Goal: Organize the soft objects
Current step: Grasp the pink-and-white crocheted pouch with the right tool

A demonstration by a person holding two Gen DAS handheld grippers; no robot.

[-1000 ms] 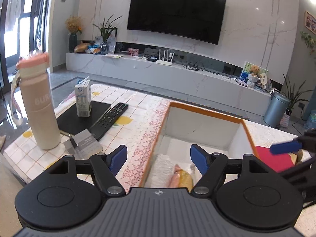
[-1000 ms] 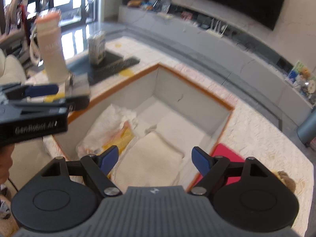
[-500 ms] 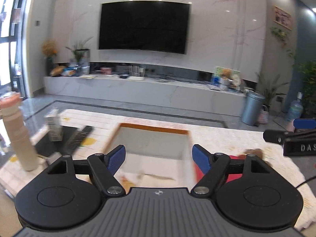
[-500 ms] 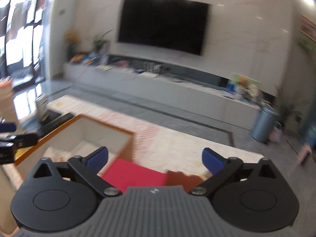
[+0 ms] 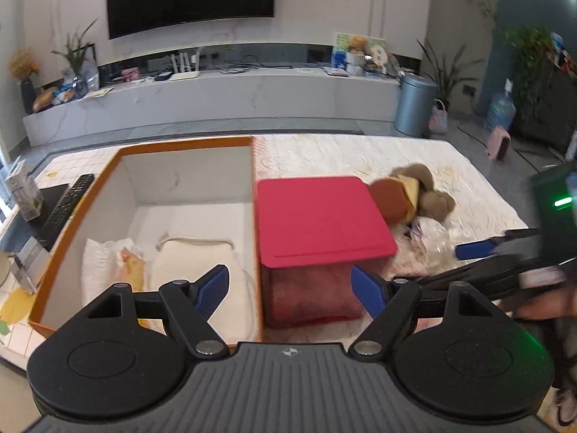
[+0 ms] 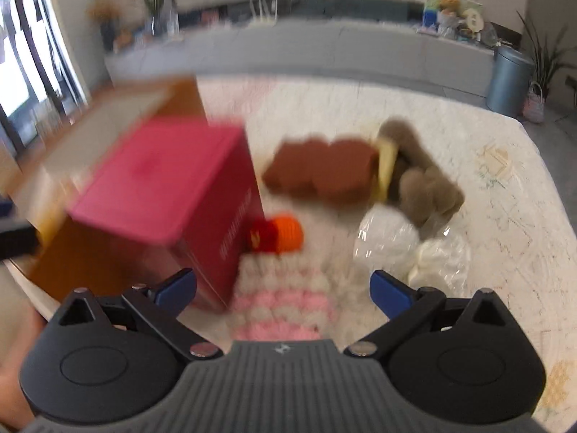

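Note:
An orange-edged white box point(image 5: 187, 141) holds a folded cream towel point(image 5: 196, 263) and a white packet point(image 5: 104, 267). To its right stands a red lidded box point(image 5: 317, 213). Past that lie a brown plush toy point(image 5: 418, 191) point(image 6: 360, 169), an orange-red knitted piece point(image 6: 277, 234), two white things in clear plastic point(image 6: 389, 241) and a pink-and-white fluffy item point(image 6: 285, 306). My left gripper point(image 5: 290, 285) is open and empty, above the seam between the two boxes. My right gripper point(image 6: 285, 288) is open wide over the fluffy item, apart from it. Its blue fingertips point(image 5: 472, 249) show in the left wrist view.
A remote point(image 5: 66, 205), a small carton point(image 5: 23, 191) and a black mat point(image 5: 21, 231) lie left of the orange box. The table's far edge point(image 5: 360, 136) faces a TV wall and a grey bin point(image 5: 414, 108). A hand point(image 5: 544, 306) holds the right gripper. The right wrist view is blurred.
Both views swung right, from the orange box to the red box and the pile of soft things. The right gripper's jaws widened and it came down over the fluffy item.

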